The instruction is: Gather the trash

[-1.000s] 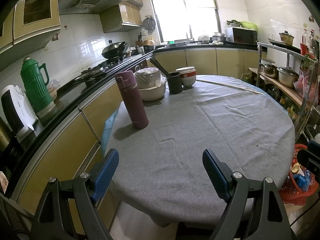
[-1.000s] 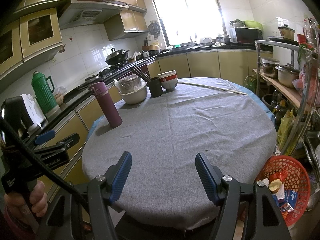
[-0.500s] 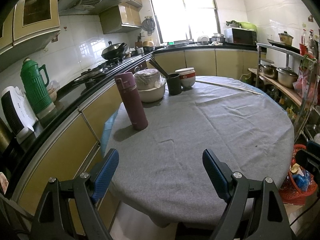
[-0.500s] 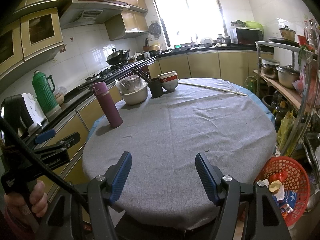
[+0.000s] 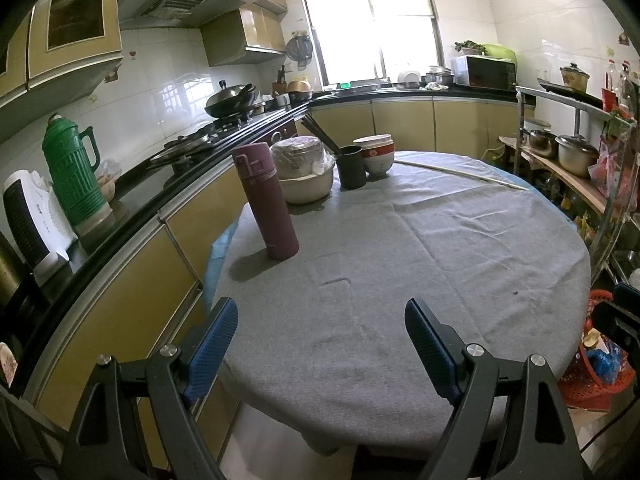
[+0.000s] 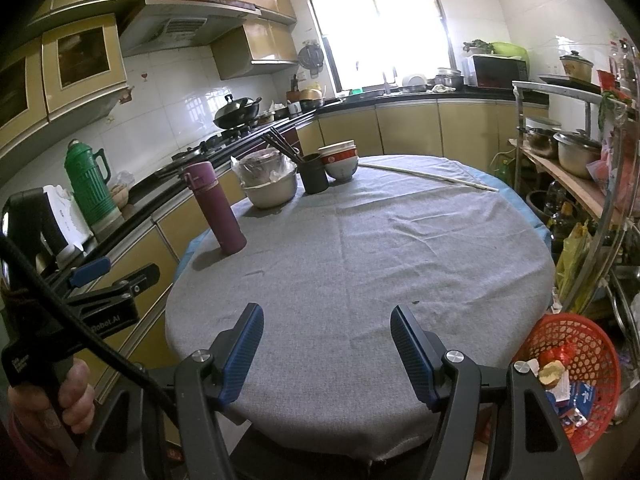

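Observation:
A red plastic basket [image 6: 588, 364] stands on the floor right of the round table and holds food scraps and wrappers [image 6: 554, 372]; it also shows in the left wrist view [image 5: 592, 376]. My left gripper [image 5: 320, 344] is open and empty over the table's near edge. My right gripper [image 6: 326, 350] is open and empty at the near edge, left of the basket. The grey tablecloth [image 6: 380, 256] shows no loose trash.
On the far left of the table stand a purple flask [image 5: 266, 202], a covered bowl [image 5: 306, 168], a black cup with chopsticks [image 5: 351, 166] and stacked bowls [image 5: 378, 154]. A long stick [image 5: 460, 174] lies at the far edge. A shelf with pots [image 6: 572, 152] stands right.

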The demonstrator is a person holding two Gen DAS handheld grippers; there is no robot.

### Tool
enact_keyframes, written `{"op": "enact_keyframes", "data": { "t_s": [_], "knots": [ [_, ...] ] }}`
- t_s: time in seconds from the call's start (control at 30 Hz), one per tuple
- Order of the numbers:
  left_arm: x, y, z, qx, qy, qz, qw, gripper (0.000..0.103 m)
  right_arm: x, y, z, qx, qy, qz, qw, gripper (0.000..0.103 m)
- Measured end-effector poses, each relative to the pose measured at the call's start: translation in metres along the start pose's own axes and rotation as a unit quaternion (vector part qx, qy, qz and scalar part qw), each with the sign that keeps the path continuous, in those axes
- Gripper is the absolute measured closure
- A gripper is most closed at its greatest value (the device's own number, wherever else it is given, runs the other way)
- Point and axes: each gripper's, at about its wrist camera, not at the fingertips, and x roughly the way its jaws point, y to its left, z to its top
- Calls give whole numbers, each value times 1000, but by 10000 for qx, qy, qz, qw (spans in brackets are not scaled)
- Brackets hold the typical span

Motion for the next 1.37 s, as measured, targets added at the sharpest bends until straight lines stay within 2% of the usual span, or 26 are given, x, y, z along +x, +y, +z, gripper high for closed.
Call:
{"op": "enact_keyframes", "data": {
  "t_s": [1.03, 1.23, 1.37],
  "knots": [
    [10, 4, -3, -12, 71, 90, 9999, 17, 3, 1, -1, -14, 17, 3, 10000, 33],
    [25, 5, 0, -109, 196, 119, 9997, 17, 16, -1, 11, -135, 10, -2, 9999, 33],
    [56, 6, 1, -275, 438, 77, 9986, 17, 39, -9, 19, -174, 66, -38, 9998, 33]
  ]
}}
